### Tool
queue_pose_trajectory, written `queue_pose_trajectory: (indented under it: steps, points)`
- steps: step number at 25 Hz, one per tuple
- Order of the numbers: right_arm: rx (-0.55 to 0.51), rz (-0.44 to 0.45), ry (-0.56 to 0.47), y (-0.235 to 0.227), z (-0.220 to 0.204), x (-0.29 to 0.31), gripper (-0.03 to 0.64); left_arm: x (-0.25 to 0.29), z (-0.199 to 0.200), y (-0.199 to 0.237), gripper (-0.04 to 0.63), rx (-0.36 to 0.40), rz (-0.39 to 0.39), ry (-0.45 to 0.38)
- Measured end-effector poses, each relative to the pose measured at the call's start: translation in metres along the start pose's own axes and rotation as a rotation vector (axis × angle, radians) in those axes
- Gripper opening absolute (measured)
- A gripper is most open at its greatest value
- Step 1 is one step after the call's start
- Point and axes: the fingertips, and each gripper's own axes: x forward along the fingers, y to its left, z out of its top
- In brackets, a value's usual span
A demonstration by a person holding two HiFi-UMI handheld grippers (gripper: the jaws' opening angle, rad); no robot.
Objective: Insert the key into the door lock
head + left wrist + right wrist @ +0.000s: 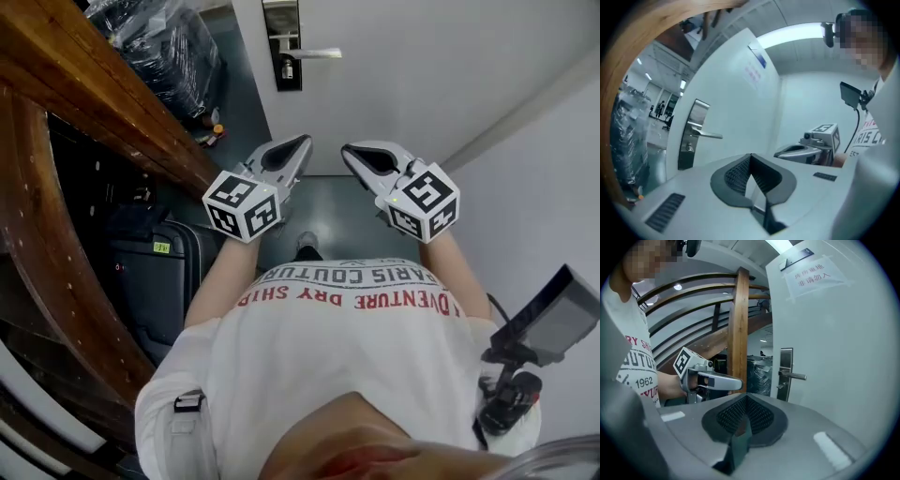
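Steel lock [281, 42]: on white door [422, 56], ahead-left of both claws, well apart.
Key: maybe the small bit [287, 68] at keyhole (too small to confirm).
Left claw [304, 142]: clenched, empty, nearer.
Right claw [348, 150]: clenched, empty.

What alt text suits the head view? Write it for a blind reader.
From above, a person in white holds the left gripper and right gripper, both shut, side by side toward a white door, short of its handle. A wooden railing runs along the left.
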Motion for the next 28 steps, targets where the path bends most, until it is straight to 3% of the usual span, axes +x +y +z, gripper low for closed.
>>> queue_pose_trajectory:
  steps: [3,7,12,19,28]
  points:
    - [0.013,0.065,-0.009,0.06,-0.006,-0.042,0.002,-0.043,-0.016,-0.074,0.002,0.097,-0.028,0.086]
    - [0.027,0.134,0.012,0.126,-0.025,-0.079,0.002,-0.096,-0.043,-0.146,0.002,0.109,-0.037,0.14]
    - [0.036,0.191,0.048,0.186,-0.039,-0.107,0.002,-0.14,-0.058,-0.188,0.002,0.094,-0.003,0.169]
    - [0.051,0.198,0.069,0.255,-0.041,-0.137,0.002,-0.197,-0.069,-0.232,0.002,0.11,0.016,0.204]
    - [0.038,0.166,0.059,0.426,-0.027,-0.204,0.002,-0.348,-0.092,-0.339,0.002,0.106,-0.008,0.226]
